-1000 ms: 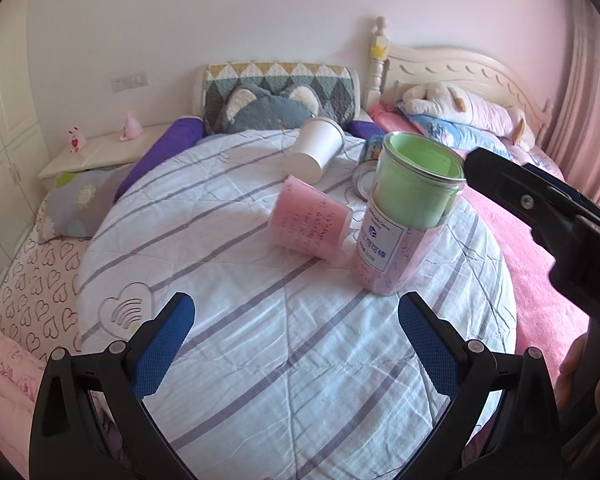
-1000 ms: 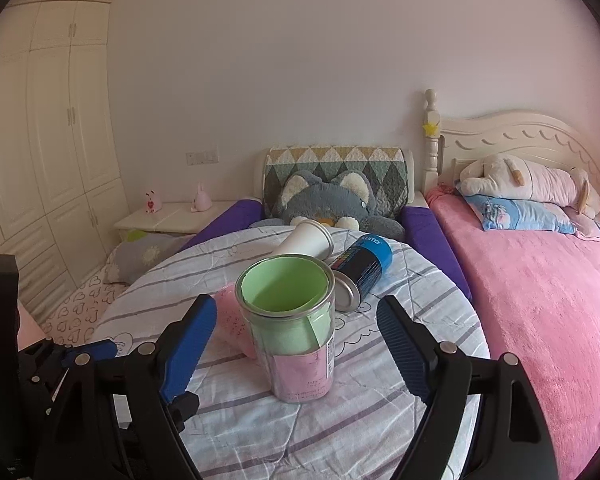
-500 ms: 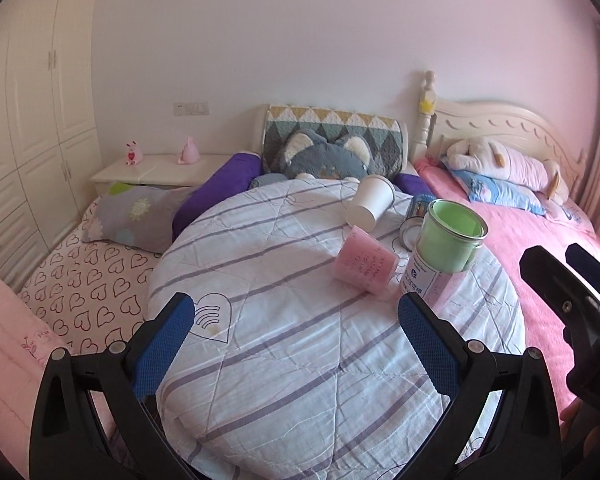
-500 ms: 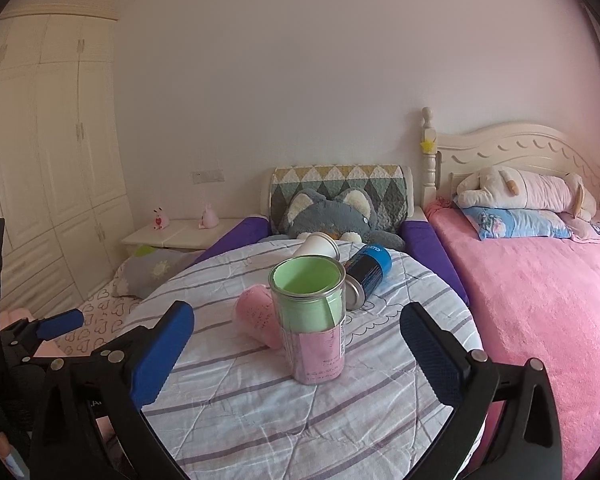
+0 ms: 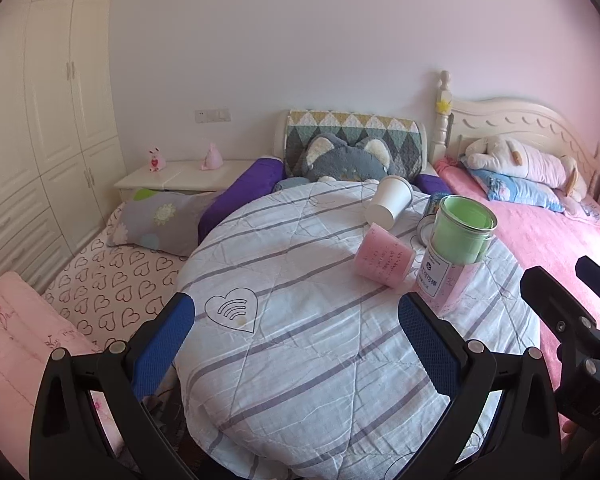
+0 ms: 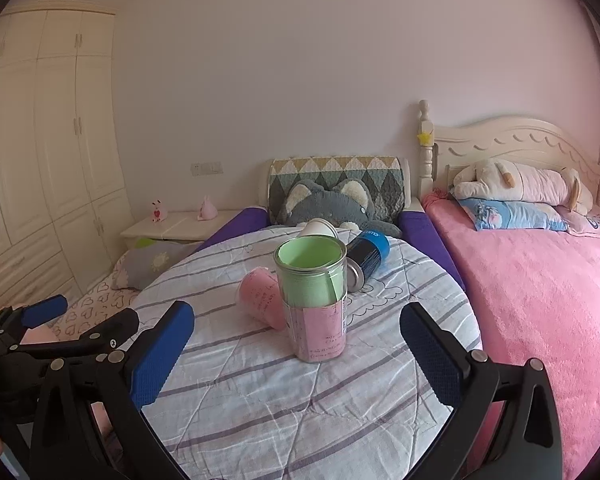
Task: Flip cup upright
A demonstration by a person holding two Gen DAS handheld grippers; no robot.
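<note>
Left wrist view: my left gripper (image 5: 296,340) is spread wide, holding nothing, over the striped table (image 5: 300,380). The pink cup (image 5: 384,261) lies on its side beside the upright jar (image 5: 456,256); a white cup (image 5: 390,201) lies behind.

Right wrist view: my right gripper (image 6: 298,354) gapes wide, empty, short of the jar (image 6: 314,304). The pink cup (image 6: 260,297) lies left of it; a can (image 6: 367,258) lies behind.
</note>
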